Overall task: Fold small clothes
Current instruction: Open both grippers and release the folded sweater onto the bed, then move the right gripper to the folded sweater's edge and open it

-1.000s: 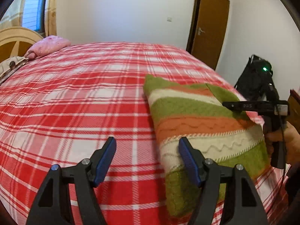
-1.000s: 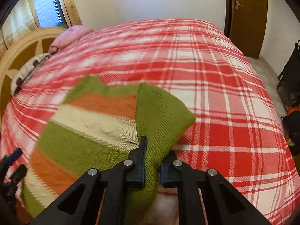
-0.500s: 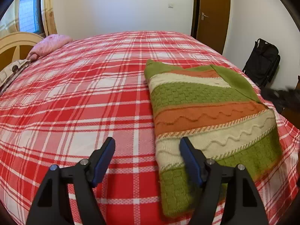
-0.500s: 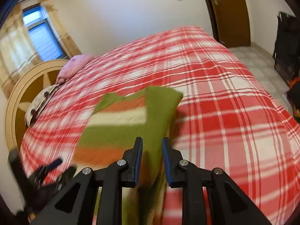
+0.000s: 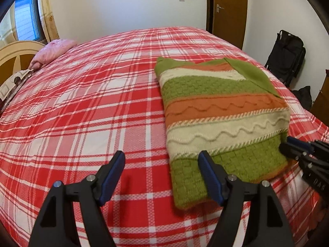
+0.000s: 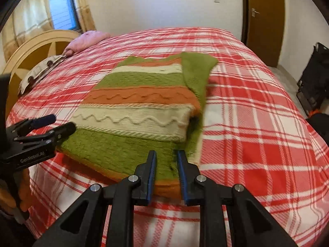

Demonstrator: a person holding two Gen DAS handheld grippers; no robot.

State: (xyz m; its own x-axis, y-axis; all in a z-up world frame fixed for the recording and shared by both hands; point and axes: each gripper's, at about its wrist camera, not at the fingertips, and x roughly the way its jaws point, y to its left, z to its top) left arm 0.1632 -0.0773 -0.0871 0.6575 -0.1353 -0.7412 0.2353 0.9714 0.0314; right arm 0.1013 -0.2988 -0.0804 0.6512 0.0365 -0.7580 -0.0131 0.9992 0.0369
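Currently, step: a judgement, one fold looks finished and both tools seem to be lining up on the near hem for the next.
Garment: striped knit sweater [image 6: 139,111], green, cream and orange, lying flat on the bed [image 5: 82,103], just ahead of both pairs of fingers; its green hem is the nearest band.
Sleeve: green sleeve [image 6: 195,70] laid along the far-right edge of the body as the right camera sees it, probably tucked in so the bundle keeps a tidy rectangle.
Right gripper [image 6: 165,164]: fingers parted by a narrow gap and pinching nothing; they have just been opening, and only the sweater's hem shows beyond the gap, below it and untouched by the pads.
Left gripper [image 5: 162,173]: fingers spread wide and empty; the near-left corner of the hem lies beneath its right-hand finger, bare bedcover beneath the other.
Why so placed: likely each tool stands over its own end of the hem so both corners can lift together.
Watch for: thick knit may slip from a shallow pinch.
Elsewhere: pink pillow [image 5: 53,50] far beyond the fingers, by the headboard.
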